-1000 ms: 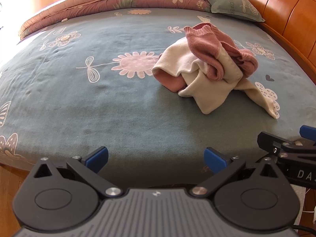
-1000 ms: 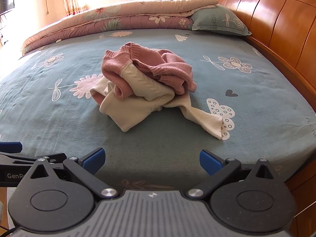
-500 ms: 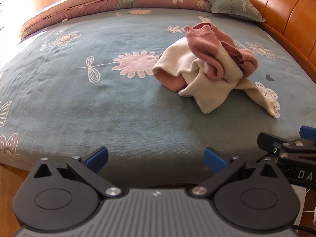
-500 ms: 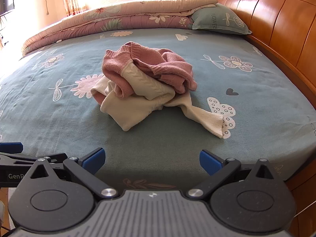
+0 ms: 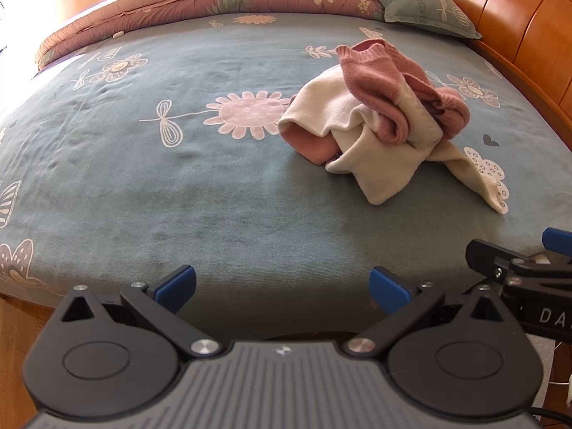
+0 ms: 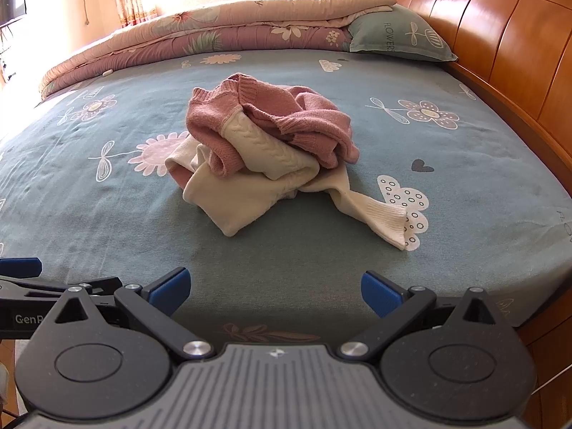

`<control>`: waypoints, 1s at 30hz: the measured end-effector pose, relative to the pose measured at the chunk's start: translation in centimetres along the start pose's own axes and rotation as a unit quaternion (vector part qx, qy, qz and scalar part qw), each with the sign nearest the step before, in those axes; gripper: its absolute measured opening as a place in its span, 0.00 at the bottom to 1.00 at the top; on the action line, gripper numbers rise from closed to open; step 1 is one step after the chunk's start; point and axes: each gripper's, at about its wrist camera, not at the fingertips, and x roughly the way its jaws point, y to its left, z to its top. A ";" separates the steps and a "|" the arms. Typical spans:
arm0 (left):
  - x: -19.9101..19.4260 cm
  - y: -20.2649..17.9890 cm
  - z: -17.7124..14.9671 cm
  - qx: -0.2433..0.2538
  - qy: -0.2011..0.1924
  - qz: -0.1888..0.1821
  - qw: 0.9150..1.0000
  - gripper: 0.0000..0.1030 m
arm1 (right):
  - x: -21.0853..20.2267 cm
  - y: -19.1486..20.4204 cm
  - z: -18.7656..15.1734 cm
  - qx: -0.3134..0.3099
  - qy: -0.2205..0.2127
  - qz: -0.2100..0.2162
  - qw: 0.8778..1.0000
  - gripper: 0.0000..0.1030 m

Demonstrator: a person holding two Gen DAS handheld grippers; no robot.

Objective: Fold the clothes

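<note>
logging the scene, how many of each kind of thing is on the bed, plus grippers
sweater: 1
quilt: 1
pillow: 1
grippers, left and right: 2, both open
total: 5

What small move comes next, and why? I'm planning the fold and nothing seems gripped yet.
Probably reach the right hand-held gripper forward to the cream sleeve trailing out of the crumpled sweater. Both hand-held grippers are open and short of the heap; the left hand-held gripper sits farther off to the side.
</note>
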 end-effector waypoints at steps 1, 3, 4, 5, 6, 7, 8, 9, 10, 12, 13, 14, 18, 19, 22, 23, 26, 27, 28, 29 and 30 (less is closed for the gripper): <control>0.0 0.0 0.0 0.000 0.000 0.000 1.000 0.99 | 0.0 0.0 0.0 0.000 0.000 0.000 1.000 1.00; 0.1 0.0 0.1 0.000 0.001 0.000 1.000 0.99 | 0.1 0.0 0.0 0.000 0.001 -0.001 1.000 1.00; 0.2 0.0 0.1 0.001 0.001 0.000 1.000 0.99 | 0.2 0.0 0.1 -0.001 0.001 -0.001 1.000 1.00; 0.2 0.0 0.2 0.001 0.001 0.000 1.000 0.99 | 0.3 0.0 0.1 -0.001 0.002 -0.001 1.000 1.00; 0.3 -0.1 0.3 0.001 0.002 -0.001 1.000 0.99 | 0.3 -0.1 0.2 -0.001 0.003 -0.002 1.000 1.00; 0.5 -0.1 0.3 0.001 0.003 -0.002 1.000 0.99 | 0.4 -0.1 0.3 -0.001 0.003 -0.003 1.000 1.00; 0.6 -0.1 0.4 0.001 0.004 -0.002 1.000 0.99 | 0.6 -0.2 0.4 -0.001 0.005 -0.003 1.000 1.00; 0.7 -0.1 0.5 0.001 0.005 -0.002 1.000 0.99 | 0.7 -0.2 0.5 0.000 0.006 -0.003 1.000 1.00; 0.8 -0.2 0.7 0.002 0.005 -0.002 1.000 0.99 | 1.0 -0.3 0.6 0.000 0.007 -0.004 1.000 1.00; 1.1 -0.3 0.9 0.005 0.006 -0.002 1.000 0.99 | 1.4 -0.5 0.9 0.002 0.011 -0.006 1.000 1.00; 1.3 -0.3 1.0 0.007 0.007 -0.003 1.000 0.99 | 1.6 -0.5 1.0 0.003 0.013 -0.006 1.000 1.00; 1.5 -0.4 1.1 0.010 0.007 -0.003 1.000 0.99 | 1.8 -0.6 1.1 0.004 0.014 -0.007 1.000 1.00; 2.3 -0.7 1.7 0.019 0.008 0.005 1.000 0.99 | 2.9 -0.7 1.8 0.006 0.023 -0.012 1.000 1.00; 2.5 -0.8 1.9 0.021 0.009 0.006 1.000 0.99 | 3.2 -0.8 2.0 0.006 0.025 -0.013 1.000 1.00; 3.4 -1.0 2.6 0.022 0.019 0.002 1.000 0.99 | 4.0 -0.9 2.6 0.007 0.033 -0.018 0.999 1.00; 3.8 -1.0 2.8 0.021 0.023 0.000 1.000 0.99 | 4.3 -1.0 2.8 0.008 0.036 -0.020 0.999 1.00; 4.6 -1.3 3.5 0.025 0.031 0.000 0.999 0.99 | 5.2 -1.2 3.5 0.010 0.043 -0.023 0.999 1.00; 4.9 -1.4 3.7 0.028 0.034 0.001 0.999 0.99 | 5.5 -1.2 3.7 0.010 0.046 -0.024 0.999 1.00; 5.2 -1.6 3.9 0.029 0.037 0.002 0.999 0.99 | 5.8 -1.3 3.9 0.011 0.049 -0.026 0.998 1.00; 5.5 -1.7 4.1 0.031 0.039 0.002 0.999 0.99 | 6.1 -1.4 4.1 0.012 0.052 -0.027 0.998 1.00; 5.7 -1.8 4.4 0.032 0.041 0.002 0.999 0.99 | 6.4 -1.5 4.4 0.012 0.055 -0.028 0.998 1.00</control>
